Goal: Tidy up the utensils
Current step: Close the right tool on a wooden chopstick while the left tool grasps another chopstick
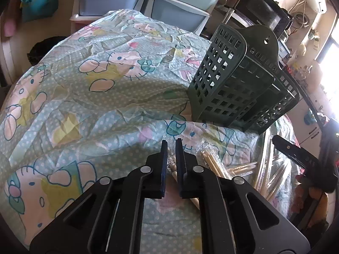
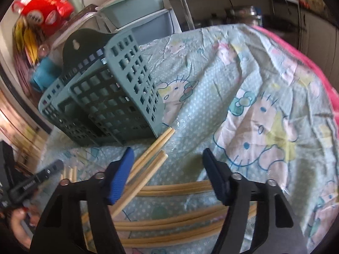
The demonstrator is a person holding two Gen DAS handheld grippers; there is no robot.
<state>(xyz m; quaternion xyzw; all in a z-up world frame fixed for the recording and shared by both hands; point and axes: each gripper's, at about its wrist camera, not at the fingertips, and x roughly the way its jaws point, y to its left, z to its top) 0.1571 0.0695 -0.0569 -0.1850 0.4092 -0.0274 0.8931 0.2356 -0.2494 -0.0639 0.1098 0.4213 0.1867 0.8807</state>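
In the left wrist view my left gripper point(image 1: 171, 143) is shut on a plastic-wrapped pair of wooden chopsticks point(image 1: 191, 199), lying on the cat-print cloth point(image 1: 84, 89). More wrapped chopsticks point(image 1: 214, 165) lie just to its right. A dark green slotted utensil basket point(image 1: 239, 80) stands beyond them. In the right wrist view my right gripper point(image 2: 168, 156) is open over bare chopsticks point(image 2: 152, 158) that point toward the basket point(image 2: 106, 97). The sticks run beside its blue left pad, which does not press on them. Further chopsticks point(image 2: 173, 222) lie crosswise under the fingers.
Plastic storage drawers point(image 1: 106, 2) and a black oven point(image 1: 264, 8) stand behind the table. A red package point(image 2: 46, 10) and a blue cup point(image 2: 44, 74) sit behind the basket. The other gripper point(image 2: 36, 182) and a hand point(image 2: 19, 226) show at lower left. A pink edge point(image 2: 296, 48) borders the cloth.
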